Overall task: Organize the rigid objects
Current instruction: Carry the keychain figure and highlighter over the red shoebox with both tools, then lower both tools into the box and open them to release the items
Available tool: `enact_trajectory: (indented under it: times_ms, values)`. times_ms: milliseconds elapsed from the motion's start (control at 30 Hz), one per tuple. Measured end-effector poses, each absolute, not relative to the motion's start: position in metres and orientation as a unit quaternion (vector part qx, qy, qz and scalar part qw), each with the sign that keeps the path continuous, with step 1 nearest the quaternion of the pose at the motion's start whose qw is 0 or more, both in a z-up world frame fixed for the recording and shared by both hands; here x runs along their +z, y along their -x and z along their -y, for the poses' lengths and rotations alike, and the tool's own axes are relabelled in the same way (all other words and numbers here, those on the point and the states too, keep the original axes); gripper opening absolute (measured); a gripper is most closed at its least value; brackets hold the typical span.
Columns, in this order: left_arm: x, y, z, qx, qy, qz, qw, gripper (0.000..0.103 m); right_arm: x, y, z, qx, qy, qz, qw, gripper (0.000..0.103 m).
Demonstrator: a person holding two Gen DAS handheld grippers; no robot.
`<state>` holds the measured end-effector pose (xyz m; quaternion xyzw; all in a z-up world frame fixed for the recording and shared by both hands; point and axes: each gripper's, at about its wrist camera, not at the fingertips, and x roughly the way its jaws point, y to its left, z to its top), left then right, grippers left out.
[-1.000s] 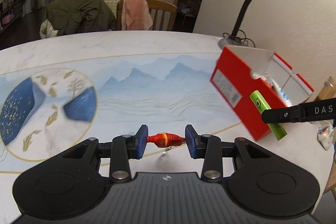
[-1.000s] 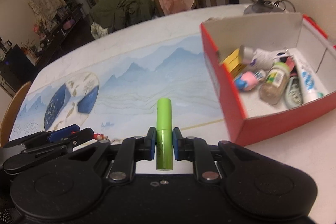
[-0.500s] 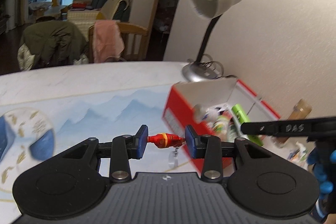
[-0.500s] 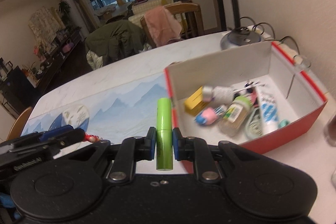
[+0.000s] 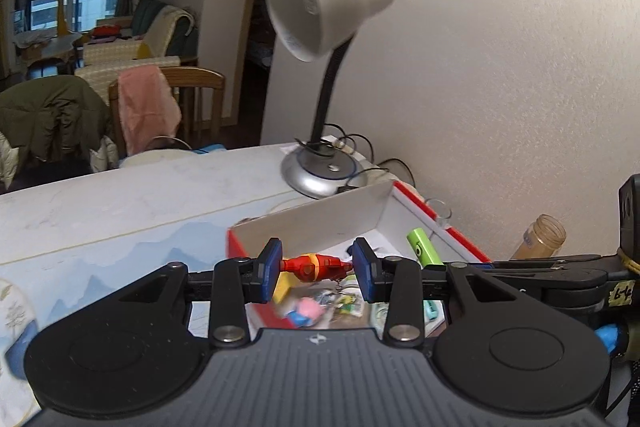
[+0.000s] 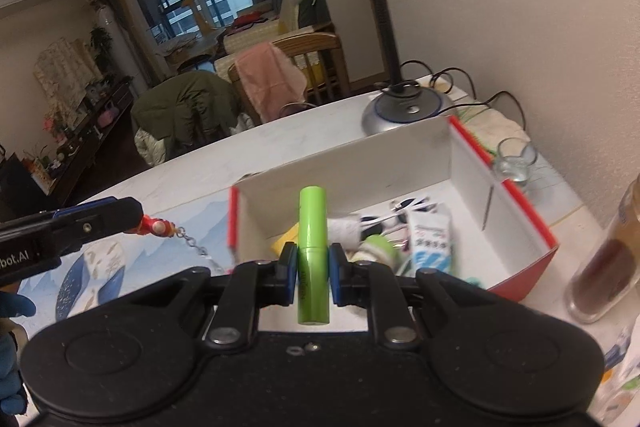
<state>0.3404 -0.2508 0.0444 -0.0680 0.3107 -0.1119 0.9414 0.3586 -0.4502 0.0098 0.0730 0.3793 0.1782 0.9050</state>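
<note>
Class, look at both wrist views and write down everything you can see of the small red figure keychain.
The red figure keychain is a small glossy toy, plastic by the look, red with gold-yellow patches. It lies level, crosswise between the blue pads of the left gripper, clamped end to end. A thin silver chain hangs from it, seen in the right wrist view. It touches only the pads and is carried in the air by the near edge of the red box.

Our two wrist views look forward, angled down, close over red box (image 5: 420,205) (image 6: 532,223); both share lamp (image 5: 320,171) (image 6: 408,107).
</note>
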Motion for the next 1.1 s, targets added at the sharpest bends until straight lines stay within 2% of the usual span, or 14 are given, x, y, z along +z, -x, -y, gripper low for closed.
enact_trajectory:
  times_ms: [667, 1100]
  values:
    - [-0.025, -0.408, 0.321, -0.137, 0.022, -0.421, 0.897, 0.037, -0.047, -0.43, 0.496, 0.123, -0.058, -0.427, 0.894, 0.015]
    - [-0.064, -0.42, 0.339, -0.145, -0.02, -0.479, 0.865, 0.038, -0.072, -0.438, 0.497, 0.121, -0.025, -0.455, 0.882, 0.016]
